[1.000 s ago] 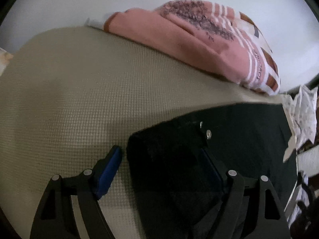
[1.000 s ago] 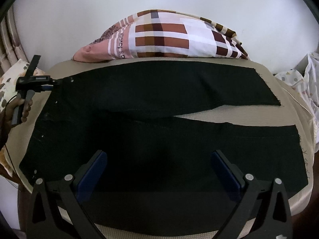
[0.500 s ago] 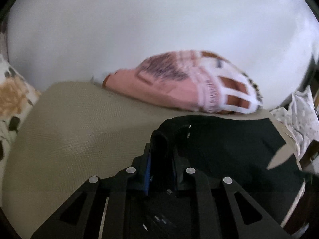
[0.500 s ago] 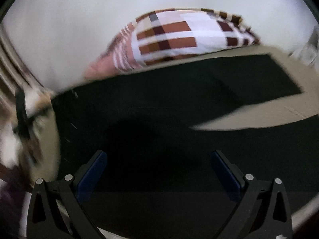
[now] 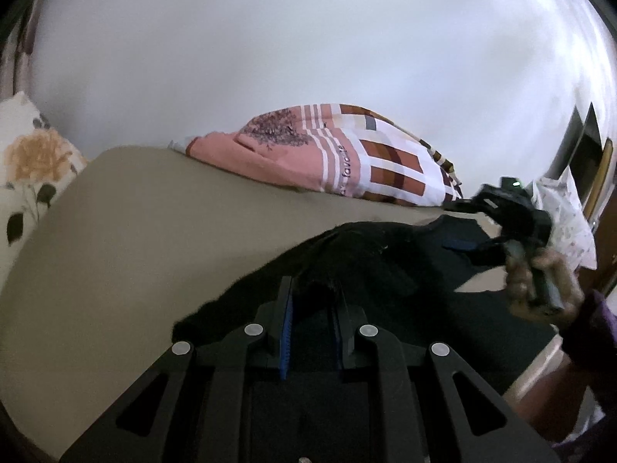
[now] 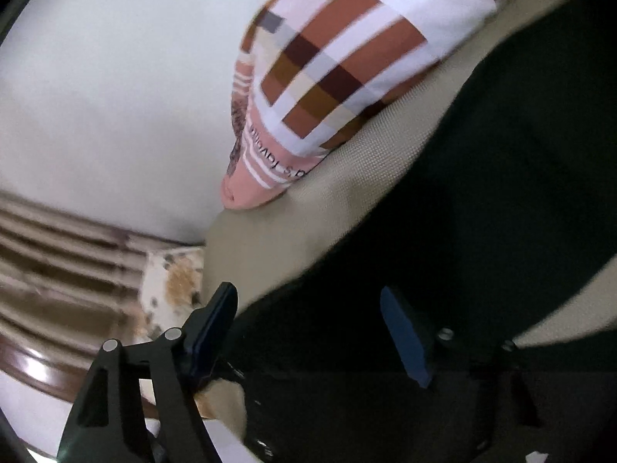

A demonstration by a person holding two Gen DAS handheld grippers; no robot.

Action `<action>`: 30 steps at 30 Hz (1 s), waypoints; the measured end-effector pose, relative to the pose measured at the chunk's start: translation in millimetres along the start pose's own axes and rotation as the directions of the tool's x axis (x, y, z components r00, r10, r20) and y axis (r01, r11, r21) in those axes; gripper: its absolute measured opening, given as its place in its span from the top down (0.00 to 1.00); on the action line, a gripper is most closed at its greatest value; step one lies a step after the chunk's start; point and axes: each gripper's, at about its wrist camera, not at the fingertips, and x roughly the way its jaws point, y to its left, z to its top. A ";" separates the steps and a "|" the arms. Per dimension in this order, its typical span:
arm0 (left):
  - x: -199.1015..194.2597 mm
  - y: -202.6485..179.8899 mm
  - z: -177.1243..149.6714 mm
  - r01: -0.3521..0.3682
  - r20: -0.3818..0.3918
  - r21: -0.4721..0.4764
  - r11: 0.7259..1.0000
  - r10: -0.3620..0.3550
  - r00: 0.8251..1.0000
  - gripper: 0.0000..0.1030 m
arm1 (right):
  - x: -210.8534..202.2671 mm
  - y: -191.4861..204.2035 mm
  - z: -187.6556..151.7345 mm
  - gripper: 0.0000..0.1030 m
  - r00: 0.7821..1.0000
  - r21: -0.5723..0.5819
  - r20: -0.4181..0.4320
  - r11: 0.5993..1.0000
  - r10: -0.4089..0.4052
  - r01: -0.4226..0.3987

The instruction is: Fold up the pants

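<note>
Black pants (image 5: 385,270) lie on a tan bed (image 5: 154,231), just in front of a checked pillow (image 5: 347,162), their long axis running along the pillow. The left claw (image 5: 312,308) is clenched on a raised bunch of the pants' cloth. The right claw (image 6: 308,332), its jaws just closing but still apart, straddles the pants' near edge, gripping nothing yet.

Patterned pink pillow (image 5: 339,158) on beige mattress (image 5: 146,231), beside floral cushion (image 5: 31,166)
</note>
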 end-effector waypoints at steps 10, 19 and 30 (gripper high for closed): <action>-1.0 0.3 -11.3 0.004 -0.038 -0.064 0.998 -0.006 0.999 0.84 | 12.4 -19.8 3.1 0.93 1.000 0.026 0.000 0.999 -0.029 0.029; -31.2 20.6 -47.8 -0.049 -0.112 -0.145 0.988 0.032 0.993 0.83 | -53.7 -33.8 -99.9 0.94 0.999 -0.009 -0.014 0.999 -0.031 0.031; -44.0 17.0 -114.9 -0.180 -0.253 -0.140 0.974 0.140 0.957 0.82 | -66.1 -75.8 -203.7 0.94 0.991 0.083 -0.116 0.994 -0.065 0.075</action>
